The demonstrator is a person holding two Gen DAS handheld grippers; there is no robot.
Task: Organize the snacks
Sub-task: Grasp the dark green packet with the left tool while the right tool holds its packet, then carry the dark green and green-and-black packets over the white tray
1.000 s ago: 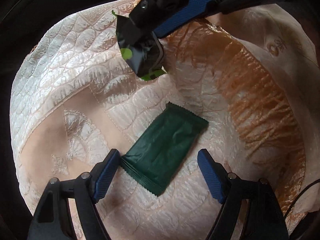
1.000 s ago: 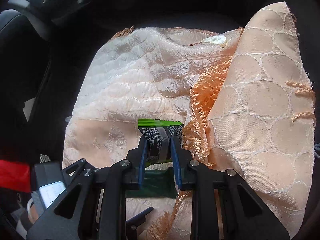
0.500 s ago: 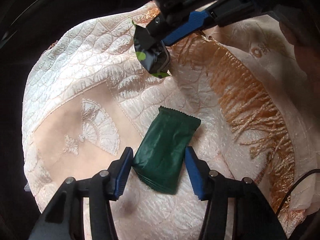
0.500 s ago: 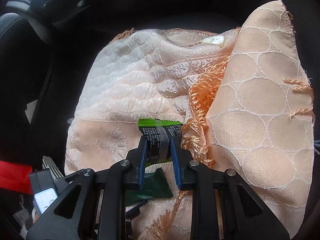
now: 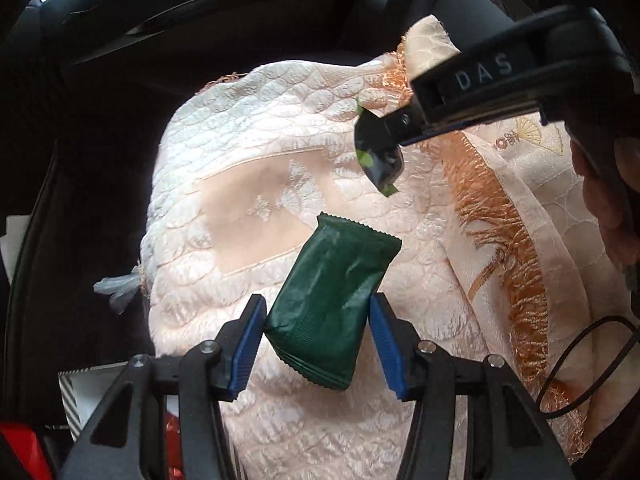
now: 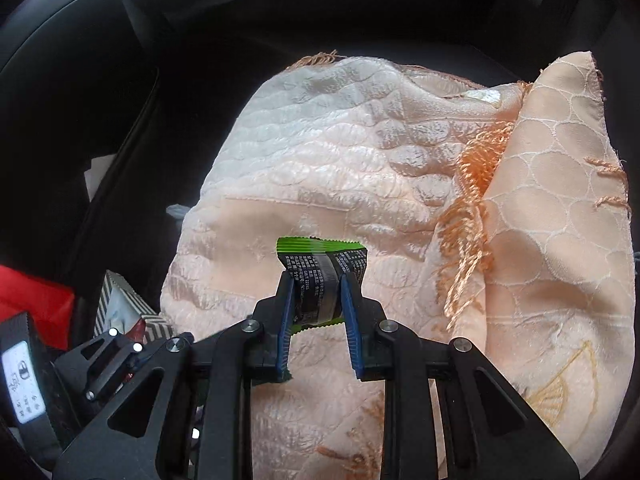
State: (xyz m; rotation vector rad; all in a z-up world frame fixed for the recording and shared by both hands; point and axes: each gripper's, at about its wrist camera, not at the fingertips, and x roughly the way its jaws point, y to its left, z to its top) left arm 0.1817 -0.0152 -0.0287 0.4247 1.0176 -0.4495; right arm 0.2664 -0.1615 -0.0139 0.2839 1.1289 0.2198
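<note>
The dark green crinkle-edged foil snack pouch (image 5: 334,304) sits low in the centre of my left view, pinched between my left fingers (image 5: 316,350), half-spread. My right fingers (image 6: 318,314), low centre of the right view, are clamped tight on a black snack packet with lime-green ends (image 6: 322,274); its small white print is unreadable. Beneath both lies peach embroidered fringed cloth (image 5: 248,168). The right tool body reads "DAS".

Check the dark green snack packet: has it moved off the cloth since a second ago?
Yes. The dark green snack packet, clamped in the left gripper, has risen off the peach cloth, which now looks farther below.
</note>
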